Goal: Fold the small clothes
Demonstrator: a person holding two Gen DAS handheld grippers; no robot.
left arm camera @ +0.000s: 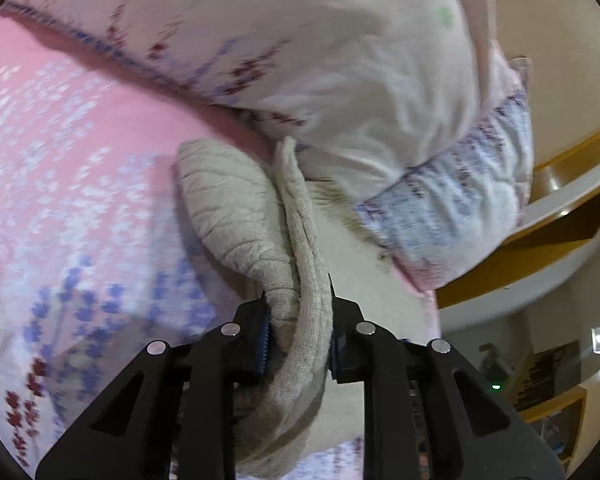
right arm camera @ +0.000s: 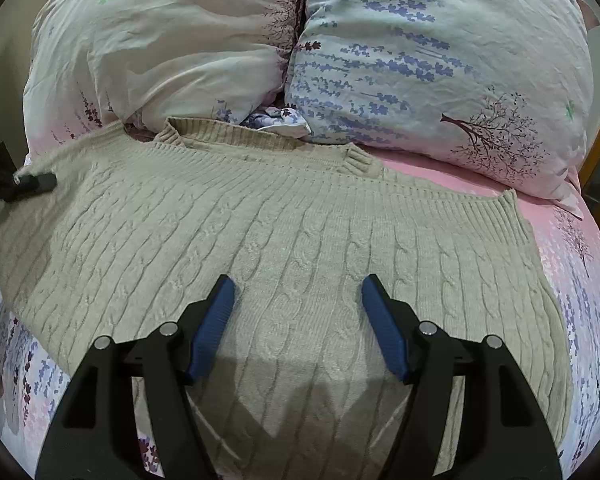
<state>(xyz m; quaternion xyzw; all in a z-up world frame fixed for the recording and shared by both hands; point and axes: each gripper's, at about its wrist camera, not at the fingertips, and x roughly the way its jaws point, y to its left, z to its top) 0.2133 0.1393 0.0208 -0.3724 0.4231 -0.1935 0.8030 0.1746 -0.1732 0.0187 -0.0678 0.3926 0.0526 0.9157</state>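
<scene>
A beige cable-knit sweater (right arm camera: 284,240) lies spread on a pink floral bedsheet, its collar toward the pillows. My right gripper (right arm camera: 298,292) is open and empty, hovering over the sweater's middle. My left gripper (left arm camera: 298,312) is shut on a bunched edge of the sweater (left arm camera: 260,232), lifting it off the sheet near a pillow. The left gripper's black tip also shows in the right wrist view (right arm camera: 34,182) at the sweater's left edge.
Two large floral pillows (right arm camera: 160,48) (right arm camera: 440,60) stand just behind the sweater. The pink bedsheet (left arm camera: 60,140) stretches to the left. A wooden bed frame (left arm camera: 560,208) and a room with shelves lie to the right of the left wrist view.
</scene>
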